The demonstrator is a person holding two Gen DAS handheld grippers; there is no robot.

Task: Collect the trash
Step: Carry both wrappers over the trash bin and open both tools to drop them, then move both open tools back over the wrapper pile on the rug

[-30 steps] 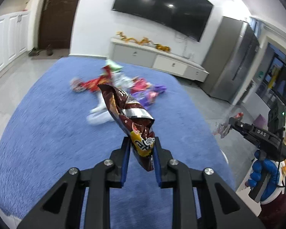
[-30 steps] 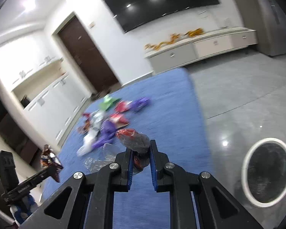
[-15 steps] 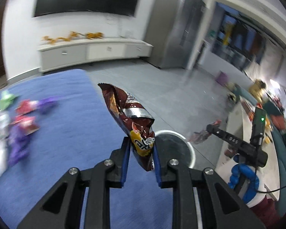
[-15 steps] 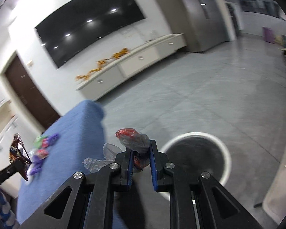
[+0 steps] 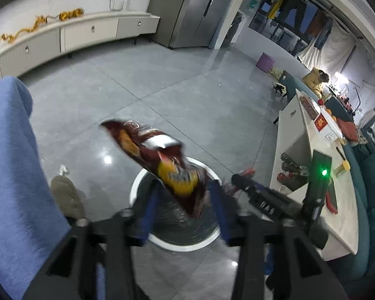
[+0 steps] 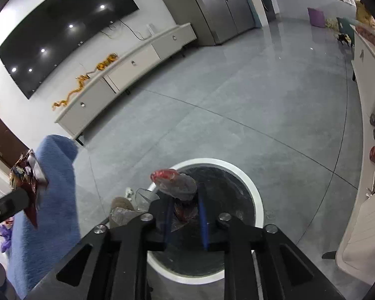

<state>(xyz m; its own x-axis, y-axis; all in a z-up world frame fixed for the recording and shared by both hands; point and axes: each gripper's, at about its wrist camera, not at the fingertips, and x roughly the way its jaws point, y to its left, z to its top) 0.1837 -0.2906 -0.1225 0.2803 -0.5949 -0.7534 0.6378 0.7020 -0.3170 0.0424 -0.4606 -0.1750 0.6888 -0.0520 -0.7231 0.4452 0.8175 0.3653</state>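
Observation:
A round white-rimmed trash bin [image 5: 137,187] [image 6: 252,187] stands on the grey floor below both grippers. In the left wrist view my left gripper [image 5: 185,207] stands open, its jaws wide apart, and the dark red chip bag [image 5: 160,160] is blurred and loose between them, over the bin. In the right wrist view my right gripper [image 6: 185,215] holds a crumpled clear and red wrapper [image 6: 175,182] over the bin, jaws slightly apart. The right gripper also shows in the left wrist view [image 5: 240,178]. The chip bag also shows in the right wrist view [image 6: 28,175].
The blue carpet [image 5: 10,162] [image 6: 52,200] lies left of the bin. A slipper [image 5: 67,197] sits at its edge. A white counter [image 5: 310,175] with items stands on the right. A long TV cabinet [image 6: 127,67] runs along the far wall.
Both grippers have swung from the carpet to above the bin. My left gripper's jaws have opened and the chip bag has tilted and come loose. The right jaws have parted a little.

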